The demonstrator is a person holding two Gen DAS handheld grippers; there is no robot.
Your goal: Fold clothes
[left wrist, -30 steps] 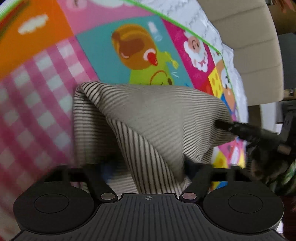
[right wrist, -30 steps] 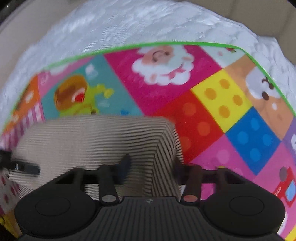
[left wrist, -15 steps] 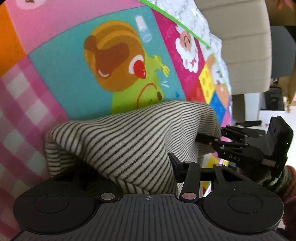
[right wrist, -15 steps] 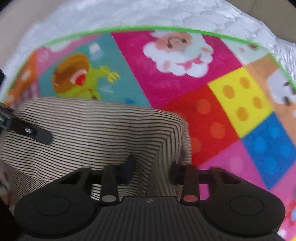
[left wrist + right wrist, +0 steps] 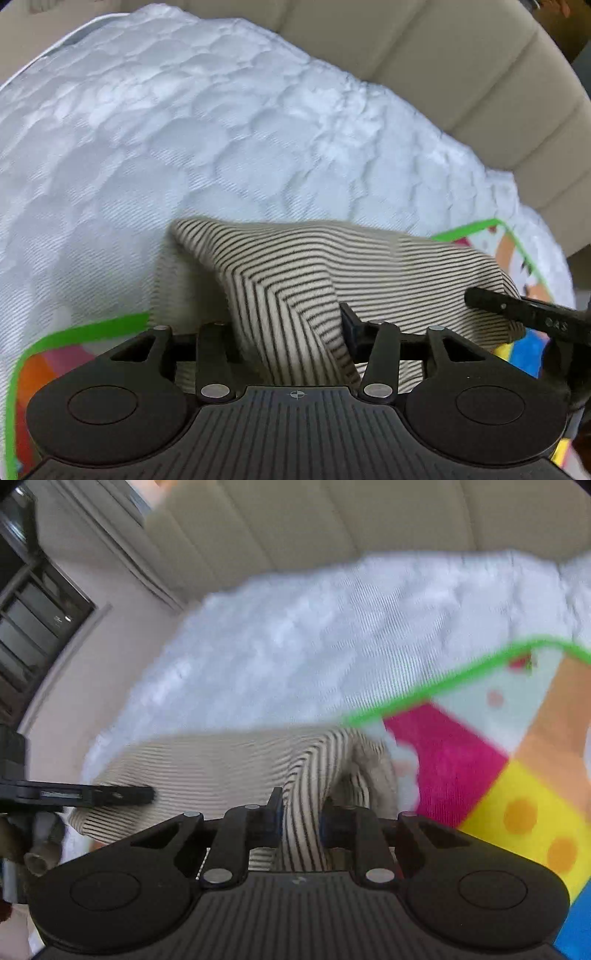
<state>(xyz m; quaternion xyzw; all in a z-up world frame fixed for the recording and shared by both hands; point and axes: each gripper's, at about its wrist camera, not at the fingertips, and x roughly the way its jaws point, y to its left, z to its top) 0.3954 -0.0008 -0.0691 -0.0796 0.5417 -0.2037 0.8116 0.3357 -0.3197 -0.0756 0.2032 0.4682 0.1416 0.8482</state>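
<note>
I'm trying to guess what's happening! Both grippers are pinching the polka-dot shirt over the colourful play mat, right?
Nearly. The shirt is striped, thin dark lines on cream, not polka-dot; the left wrist view shows it clearly. The dots are on the play mat's yellow square. Otherwise yes: the left gripper and right gripper both pinch it.

I'm in a home, in a bedroom by the look of it. In front of me lies a white quilted mattress cover (image 5: 207,122) with a puffy stitched pattern, and behind it a beige padded headboard (image 5: 461,70) in broad upholstered channels. On the bed is spread a child's play mat (image 5: 509,775) edged in green, with bright pink, yellow, orange and blue squares and cartoon animals. To my right-hand camera's left I see a plain pale wall (image 5: 92,653) and a dark-framed window or door (image 5: 33,616), blurred
</note>
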